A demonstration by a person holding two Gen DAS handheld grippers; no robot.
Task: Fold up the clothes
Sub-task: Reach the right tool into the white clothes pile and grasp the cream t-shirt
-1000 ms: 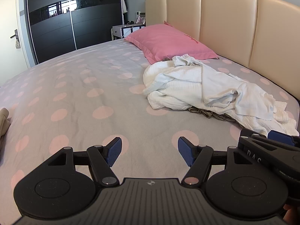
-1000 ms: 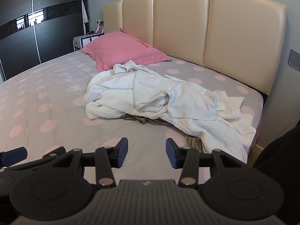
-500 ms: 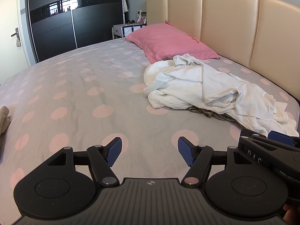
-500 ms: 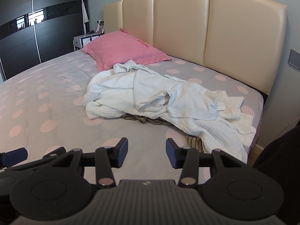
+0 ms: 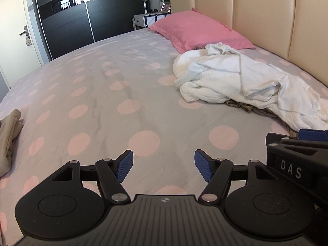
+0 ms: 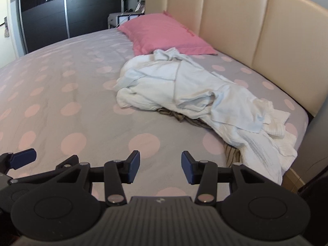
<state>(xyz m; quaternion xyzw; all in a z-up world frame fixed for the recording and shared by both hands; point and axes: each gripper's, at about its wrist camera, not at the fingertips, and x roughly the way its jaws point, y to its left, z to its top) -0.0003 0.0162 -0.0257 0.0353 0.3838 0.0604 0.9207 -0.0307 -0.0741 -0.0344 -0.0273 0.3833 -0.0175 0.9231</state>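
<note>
The bed (image 5: 102,106) is grey with pink dots; a pink pillow (image 5: 196,30) lies upper right, white clothes (image 5: 242,82) at right, beige cloth (image 5: 9,135) at the left edge.

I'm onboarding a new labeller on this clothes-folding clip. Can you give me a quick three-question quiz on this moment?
1. True or false: the left gripper is shut on cloth.
2. Which lies nearest the pink pillow: A) white clothes pile, B) beige garment, C) wardrobe?
3. What colour is the cloth peeking from under the pile's near edge?

Key: 1. False, both it and the right gripper are open and empty. 2. A. 3. Brownish olive.
</note>
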